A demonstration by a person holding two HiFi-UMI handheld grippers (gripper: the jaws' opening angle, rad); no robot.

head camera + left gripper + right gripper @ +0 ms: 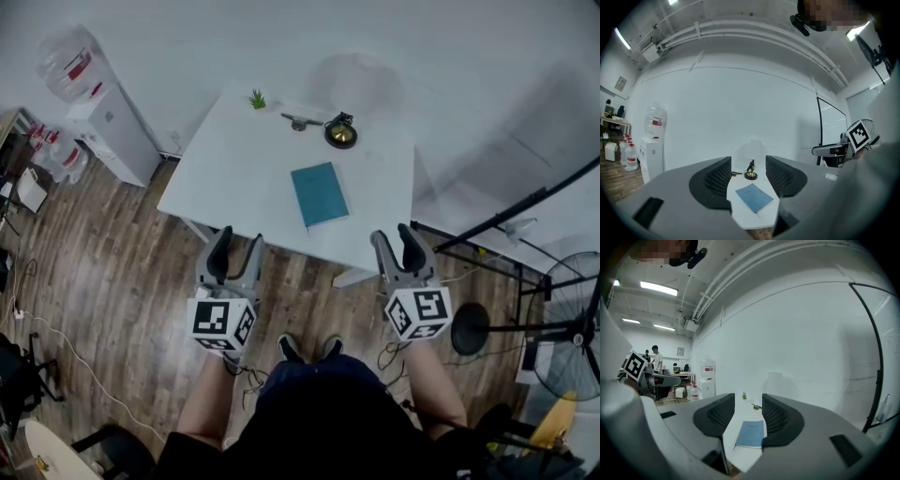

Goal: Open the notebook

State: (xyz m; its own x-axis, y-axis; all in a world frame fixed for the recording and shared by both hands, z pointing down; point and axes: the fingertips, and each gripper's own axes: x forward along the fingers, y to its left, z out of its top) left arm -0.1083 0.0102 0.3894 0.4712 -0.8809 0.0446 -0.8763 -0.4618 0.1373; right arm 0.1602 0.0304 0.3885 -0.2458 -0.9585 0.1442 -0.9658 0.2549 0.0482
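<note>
a person stands at the near edge of one white rectangular table [234, 159] and holds two grippers over the dark wood-plank floor [122, 281], short of the tabletop. the left gripper [236, 246] and the right gripper [396, 242] each carry one cube [222, 322] faced with black-and-white square markers. each ends in two grey jaws lined with black, grid-textured pads. in both gripper views the jaws stand apart with nothing between them, and the table shows through the gap, well beyond the tips.

the single notebook [320, 193] is thin and rectangular, with a matte teal-blue cover. it lies flat and shut near the middle of the table, slightly askew to its edges, and neither gripper touches it.

three smaller items sit toward the table's far edge: one small spiky green plant [257, 98], one slim grey metal piece [300, 121] and one round brass-coloured base with a dark figure on top [340, 134].

at left, one boxy white water dispenser [112, 127] stands against the wall with a clear bottle on it. at right stands one fan [572, 328] with a wire cage. two dark shoes [290, 348] show below, between the grippers.
</note>
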